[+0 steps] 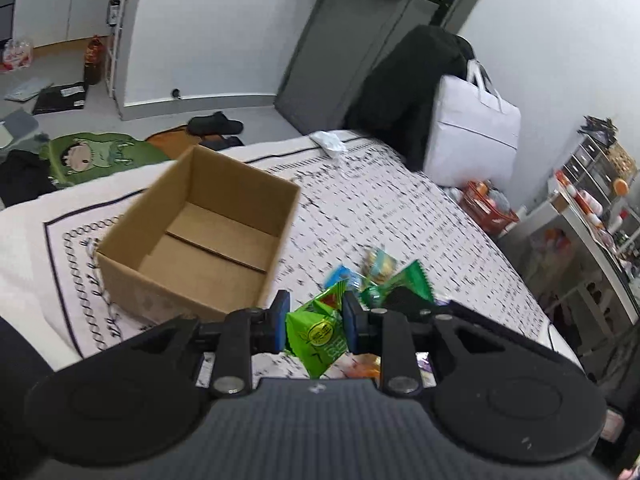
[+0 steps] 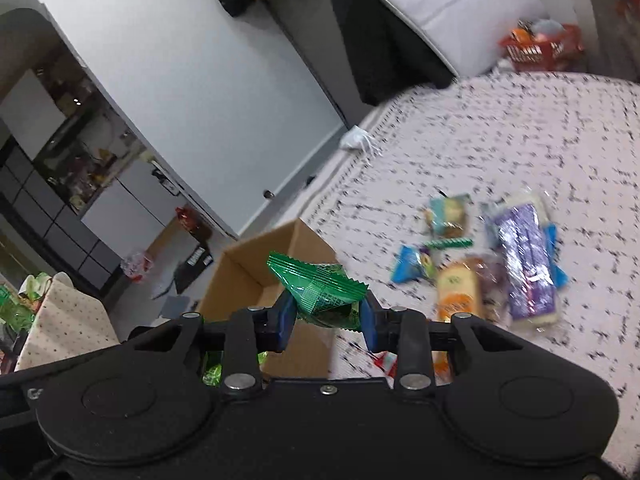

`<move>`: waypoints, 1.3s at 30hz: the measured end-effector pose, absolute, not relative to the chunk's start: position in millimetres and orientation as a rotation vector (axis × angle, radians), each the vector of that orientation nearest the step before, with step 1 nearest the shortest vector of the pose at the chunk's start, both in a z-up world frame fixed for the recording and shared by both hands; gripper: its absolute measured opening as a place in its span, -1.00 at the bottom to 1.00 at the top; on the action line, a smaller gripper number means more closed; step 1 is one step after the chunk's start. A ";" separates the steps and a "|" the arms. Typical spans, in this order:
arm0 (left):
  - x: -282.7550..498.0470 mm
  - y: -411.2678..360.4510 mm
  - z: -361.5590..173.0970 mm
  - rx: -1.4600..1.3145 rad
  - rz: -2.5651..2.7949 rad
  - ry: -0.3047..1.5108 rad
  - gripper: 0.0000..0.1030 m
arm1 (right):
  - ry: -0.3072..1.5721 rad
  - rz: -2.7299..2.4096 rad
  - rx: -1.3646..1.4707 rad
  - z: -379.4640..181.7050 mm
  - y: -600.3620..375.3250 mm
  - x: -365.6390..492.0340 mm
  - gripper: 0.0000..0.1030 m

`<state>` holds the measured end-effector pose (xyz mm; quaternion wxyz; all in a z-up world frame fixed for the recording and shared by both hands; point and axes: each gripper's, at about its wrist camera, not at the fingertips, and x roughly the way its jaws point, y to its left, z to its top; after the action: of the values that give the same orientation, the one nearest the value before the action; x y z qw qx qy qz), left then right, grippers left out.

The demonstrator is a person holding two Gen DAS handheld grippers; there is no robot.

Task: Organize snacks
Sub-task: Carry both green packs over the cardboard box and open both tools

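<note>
Two green snack packets (image 1: 318, 334) (image 2: 322, 294), each pinched between tool pads

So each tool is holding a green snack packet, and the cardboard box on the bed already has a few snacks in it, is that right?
Not quite. The cardboard box is empty: the left wrist view shows only its bare bottom. The rest holds: the left tool grips a light green packet, the right tool grips a dark green packet, and the box sits on the bed.
</note>
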<state>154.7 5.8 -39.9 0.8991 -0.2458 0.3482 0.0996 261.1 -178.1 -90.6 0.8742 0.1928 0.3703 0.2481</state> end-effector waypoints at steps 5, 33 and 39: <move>156.3 24.8 -39.8 -0.516 0.235 0.713 -0.48 | 0.747 0.547 0.414 -87.8 -167.1 262.9 -0.35; 196.6 103.8 -69.8 -0.557 0.281 0.774 -0.48 | 0.813 0.635 0.363 -108.0 -97.7 273.6 -0.35; 197.5 115.6 -71.4 -0.595 0.335 0.786 -0.30 | 0.823 0.651 0.343 -109.9 -88.2 273.3 -0.35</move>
<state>197.5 115.6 -71.4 0.8675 -0.2843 0.3754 0.1602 273.3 -88.2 -109.9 0.8516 0.1629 0.3909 0.3090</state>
